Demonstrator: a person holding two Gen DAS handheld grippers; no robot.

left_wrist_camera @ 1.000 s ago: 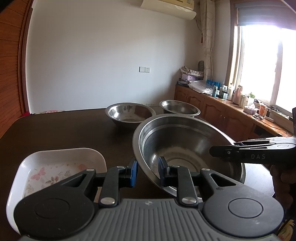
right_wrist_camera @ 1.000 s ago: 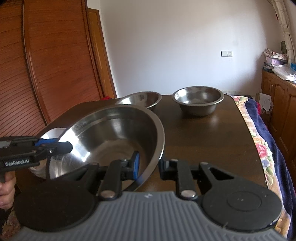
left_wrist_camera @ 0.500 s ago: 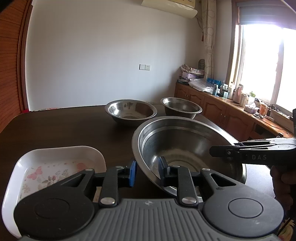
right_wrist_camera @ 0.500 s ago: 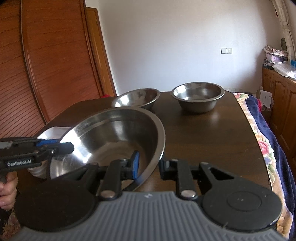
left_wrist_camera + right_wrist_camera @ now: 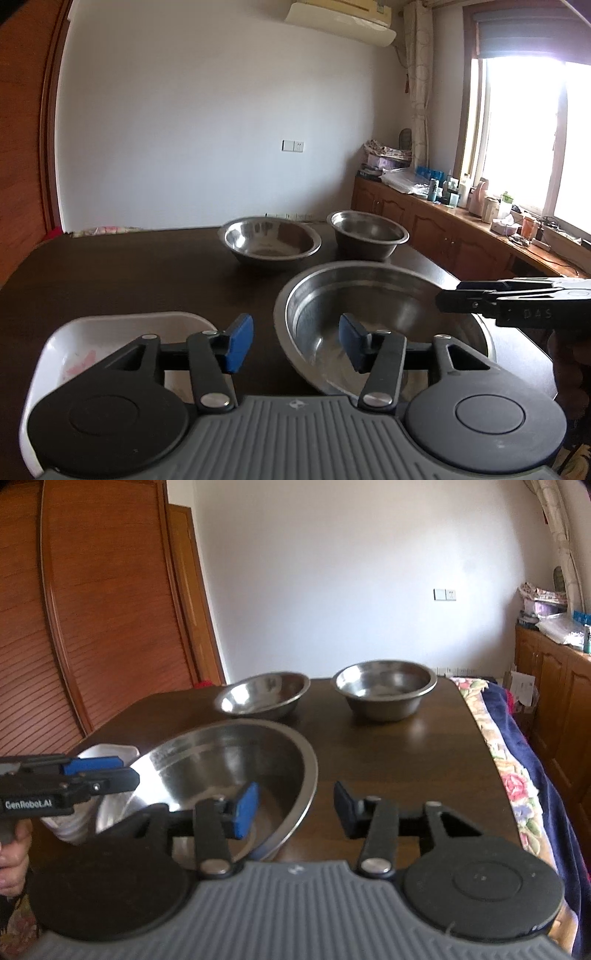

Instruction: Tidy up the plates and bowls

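tools level | left tool [image 5: 295,343] and right tool [image 5: 293,810] agape astride large bowl [image 5: 384,295] rim

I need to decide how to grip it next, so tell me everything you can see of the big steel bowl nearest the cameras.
The big steel bowl is round, wide and shallow, of shiny bare metal with a thin rolled rim, and looks empty. It stands upright on the dark wooden table, beside the white tray. The left gripper and right gripper are both open, each straddling the rim on opposite sides; neither clamps it.
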